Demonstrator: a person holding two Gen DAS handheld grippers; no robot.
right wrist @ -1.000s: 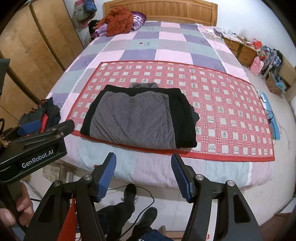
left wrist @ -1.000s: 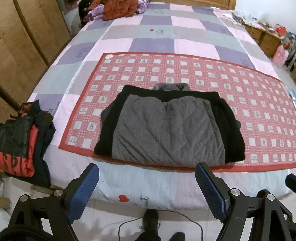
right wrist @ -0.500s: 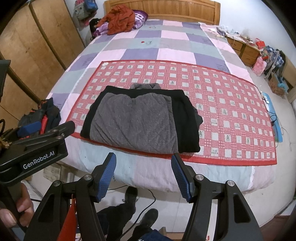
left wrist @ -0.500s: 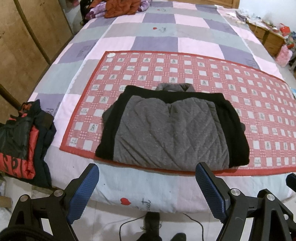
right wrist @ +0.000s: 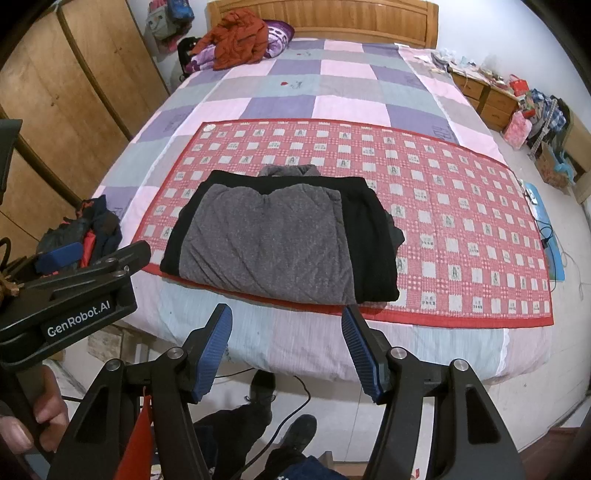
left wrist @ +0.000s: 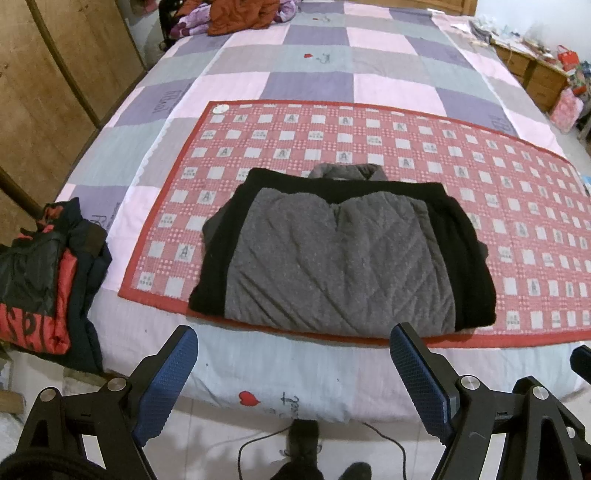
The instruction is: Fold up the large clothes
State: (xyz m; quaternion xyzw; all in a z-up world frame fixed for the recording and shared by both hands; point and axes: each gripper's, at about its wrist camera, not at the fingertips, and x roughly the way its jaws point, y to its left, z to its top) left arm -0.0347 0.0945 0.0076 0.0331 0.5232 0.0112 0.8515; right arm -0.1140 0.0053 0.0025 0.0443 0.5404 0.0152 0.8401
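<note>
Squarely folded into a thick rectangle: gray quilted jacket (left wrist: 340,258) with diamond stitching, black fleecy bands down both sides and across the top, gray collar poking out at the far edge. Lying on the near part of a red checked mat (left wrist: 517,206), its near hem just at the mat's red border. Under the mat, a patchwork bedspread (left wrist: 314,77) of pink, purple and gray squares, smooth and flat. At the bed's near left corner, a crumpled heap of glossy black-and-red clothes (left wrist: 40,280). By the wooden headboard (right wrist: 325,18), a rumpled orange coat (right wrist: 236,37).

Left gripper (left wrist: 293,384): jaws spread wide, blue ribbed pads, nothing between them, hovering over the bed's near edge, apart from the jacket. Right gripper (right wrist: 286,354): likewise spread, holding nothing, short of the jacket (right wrist: 280,236). Below, a black cable (left wrist: 258,446) looping on a pale tiled floor.
</note>
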